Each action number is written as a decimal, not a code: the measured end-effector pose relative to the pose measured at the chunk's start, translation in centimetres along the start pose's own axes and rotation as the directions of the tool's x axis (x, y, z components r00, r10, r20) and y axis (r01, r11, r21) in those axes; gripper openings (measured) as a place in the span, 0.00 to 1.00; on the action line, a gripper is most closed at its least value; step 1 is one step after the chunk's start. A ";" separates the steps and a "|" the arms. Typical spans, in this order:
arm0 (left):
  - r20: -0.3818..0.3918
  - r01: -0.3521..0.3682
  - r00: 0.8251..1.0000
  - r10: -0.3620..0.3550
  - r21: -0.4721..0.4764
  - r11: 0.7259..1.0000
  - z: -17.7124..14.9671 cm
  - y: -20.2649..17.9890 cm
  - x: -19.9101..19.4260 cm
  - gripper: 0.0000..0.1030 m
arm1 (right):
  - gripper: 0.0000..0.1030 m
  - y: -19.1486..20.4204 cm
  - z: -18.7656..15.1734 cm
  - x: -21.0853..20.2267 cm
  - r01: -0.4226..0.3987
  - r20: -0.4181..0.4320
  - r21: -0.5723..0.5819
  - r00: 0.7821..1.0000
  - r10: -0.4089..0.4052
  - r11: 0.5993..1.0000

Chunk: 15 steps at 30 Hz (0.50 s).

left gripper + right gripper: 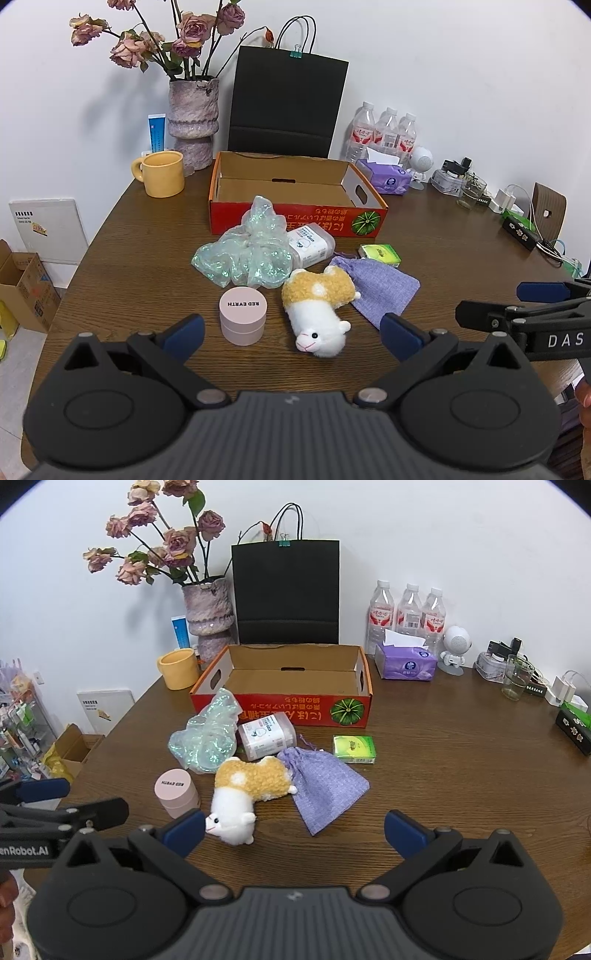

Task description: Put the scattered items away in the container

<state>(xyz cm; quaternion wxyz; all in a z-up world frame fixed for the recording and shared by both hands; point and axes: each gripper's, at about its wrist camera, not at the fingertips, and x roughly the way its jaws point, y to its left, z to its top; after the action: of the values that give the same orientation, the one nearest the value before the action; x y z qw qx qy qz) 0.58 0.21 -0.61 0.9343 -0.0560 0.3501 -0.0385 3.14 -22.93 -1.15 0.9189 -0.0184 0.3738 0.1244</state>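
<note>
Fuzzy plush is lying just ahead of my left gripper: a stuffed alpaca with a white head and a curly yellow body, on its side. I am holding both grippers released, jaws spread wide and gripping nothing, and my right gripper is hovering beside the left one, with the toy's white head just off its left fingertip.

Left of the toy from my left gripper, a smooth pink round jar is standing upright. Beyond it an iridescent, crinkly green film bag is slumping against a clear plastic box with a white label. A woven lilac drawstring pouch is lying flat, touching the toy's back, and a small glossy green packet is sitting farther out to the right.

Past all of these, the container, a shallow corrugated cardboard tray with red printed sides and hand slots, is sitting open.

Everything is resting on a dark wood-grain table pushed against a white wall. Along the far edge a yellow mug, a mottled ceramic vase of dried roses, a black paper bag, three water bottles and a purple tissue pack are standing.
</note>
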 end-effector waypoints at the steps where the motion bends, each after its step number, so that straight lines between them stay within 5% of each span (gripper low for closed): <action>1: 0.000 0.001 1.000 -0.001 -0.001 1.000 0.0 0.0 0.0 1.00 | 1.00 0.0 0.0 0.0 0.001 -0.001 0.000 1.000 -0.001 1.000; 15: -0.004 -0.001 1.000 0.001 -0.006 1.000 -0.1 0.1 0.3 1.00 | 1.00 0.0 -0.1 0.6 0.004 -0.018 0.004 1.000 -0.004 1.000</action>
<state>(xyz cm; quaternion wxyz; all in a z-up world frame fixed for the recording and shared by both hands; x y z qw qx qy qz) 0.74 0.22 -0.90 0.9334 -0.0586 0.3520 -0.0372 3.52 -22.78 -1.63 0.9159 -0.0183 0.3821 0.1218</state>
